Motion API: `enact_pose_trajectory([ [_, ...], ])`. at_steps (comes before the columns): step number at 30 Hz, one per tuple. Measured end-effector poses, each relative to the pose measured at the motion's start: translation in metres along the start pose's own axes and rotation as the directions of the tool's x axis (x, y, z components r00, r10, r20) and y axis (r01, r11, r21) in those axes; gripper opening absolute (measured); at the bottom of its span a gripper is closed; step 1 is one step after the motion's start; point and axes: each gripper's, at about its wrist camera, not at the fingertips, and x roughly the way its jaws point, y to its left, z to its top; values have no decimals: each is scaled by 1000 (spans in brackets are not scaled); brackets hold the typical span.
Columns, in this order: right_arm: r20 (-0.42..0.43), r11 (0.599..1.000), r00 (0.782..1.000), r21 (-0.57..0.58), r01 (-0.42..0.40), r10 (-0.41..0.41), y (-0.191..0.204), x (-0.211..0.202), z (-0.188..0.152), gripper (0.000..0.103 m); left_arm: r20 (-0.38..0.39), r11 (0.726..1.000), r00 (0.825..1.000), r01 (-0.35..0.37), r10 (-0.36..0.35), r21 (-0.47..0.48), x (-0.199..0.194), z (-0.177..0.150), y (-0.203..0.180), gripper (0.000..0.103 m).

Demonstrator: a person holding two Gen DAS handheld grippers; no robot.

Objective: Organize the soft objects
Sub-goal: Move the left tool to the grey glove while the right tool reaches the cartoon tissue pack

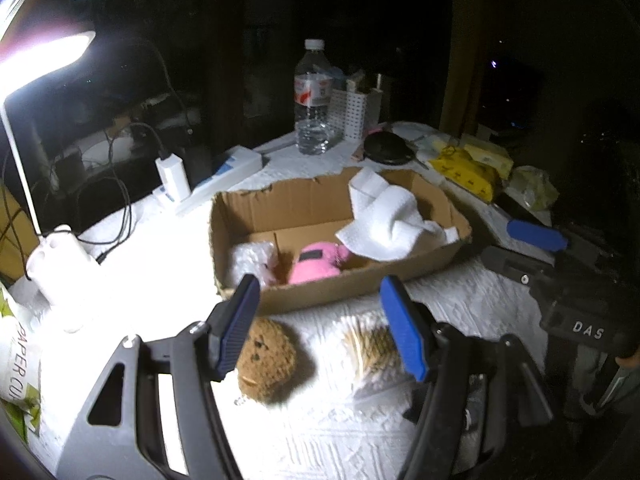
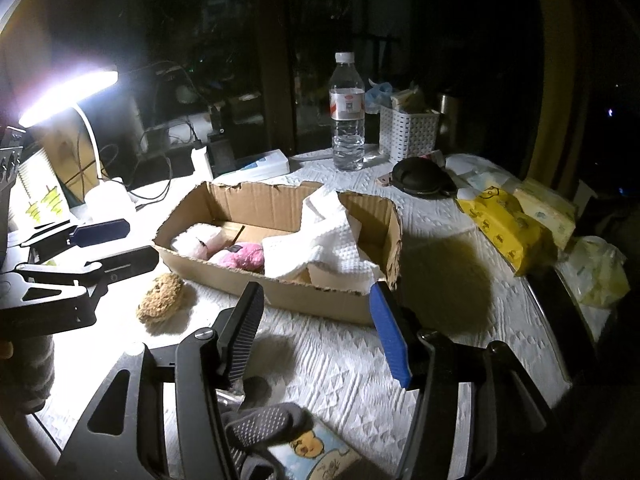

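Observation:
A cardboard box (image 1: 312, 296) (image 2: 320, 300) lies on the white textured tablecloth. Inside it are a pink plush (image 1: 316, 262) (image 2: 242, 258), a pale fluffy plush (image 1: 250, 260) (image 2: 196, 242) and a white waffle cloth (image 1: 388, 216) (image 2: 332, 248). A brown plush (image 1: 268, 360) (image 2: 162, 296) lies on the cloth in front of the box. My left gripper (image 1: 324, 332) is open just above and beyond the brown plush. A striped tan object (image 1: 372, 350) lies by its right finger. My right gripper (image 2: 316, 332) is open and empty, in front of the box.
A lit desk lamp (image 1: 52, 52) glares at the left. A water bottle (image 1: 314, 100), a white basket (image 2: 408, 132), a black round case (image 2: 422, 178) and yellow tissue packs (image 2: 506, 228) stand behind and right of the box. A charger with cables (image 1: 172, 176) sits back left.

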Motion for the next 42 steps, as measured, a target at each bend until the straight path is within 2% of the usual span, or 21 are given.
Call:
enact_pose_trajectory([
  [22,-37,999,999,34,27,-25,4,-25,-59,58,-82,996,994,82,-78,48,-1,-50,-38,65],
  [42,-64,998,998,64,-20,24,-18,-24,-102,58,-183,991,978,118,-104,65,20,-88,-81,65],
])
